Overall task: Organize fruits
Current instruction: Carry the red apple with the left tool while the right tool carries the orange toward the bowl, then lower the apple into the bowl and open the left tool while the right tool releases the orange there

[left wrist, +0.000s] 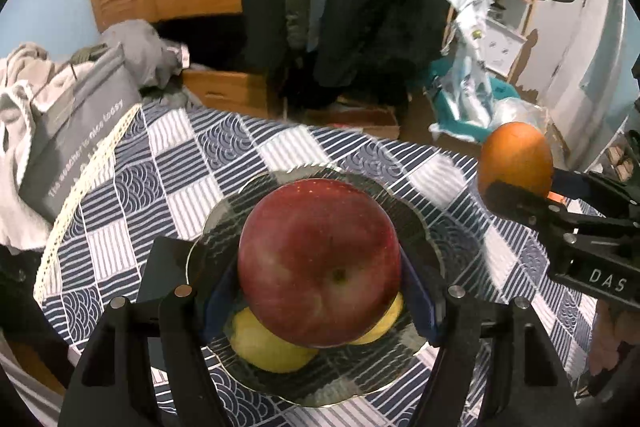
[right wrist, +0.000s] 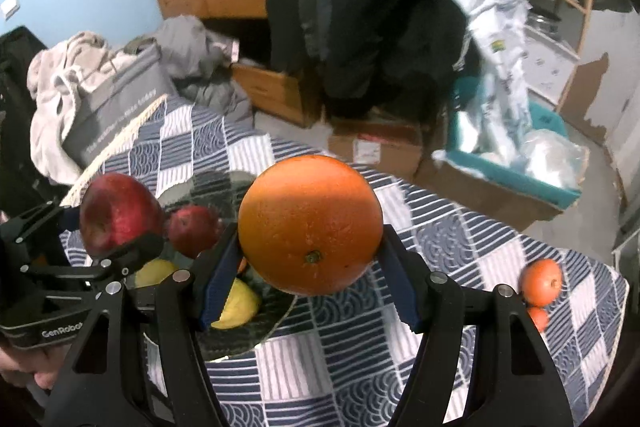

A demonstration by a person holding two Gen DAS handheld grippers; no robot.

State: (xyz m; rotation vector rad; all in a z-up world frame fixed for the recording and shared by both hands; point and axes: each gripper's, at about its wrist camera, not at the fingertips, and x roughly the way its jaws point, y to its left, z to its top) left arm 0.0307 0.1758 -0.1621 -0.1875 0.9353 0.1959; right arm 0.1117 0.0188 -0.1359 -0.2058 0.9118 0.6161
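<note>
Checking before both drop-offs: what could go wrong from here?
1. The plate already holds two yellow fruits and a small apple; the big apple in the left tool may knock one off.
2. The right tool with the orange is close beside the left one; they could collide.

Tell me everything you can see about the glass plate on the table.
The glass plate is a clear, dark-tinted dish with a scalloped rim edged in a thin gold line. It lies flat on the blue and white patterned tablecloth. On it sit yellow fruits and, seen from the right wrist, a small red apple. The left gripper holds a large red apple just above it; whether that apple touches the plate cannot be told.
</note>
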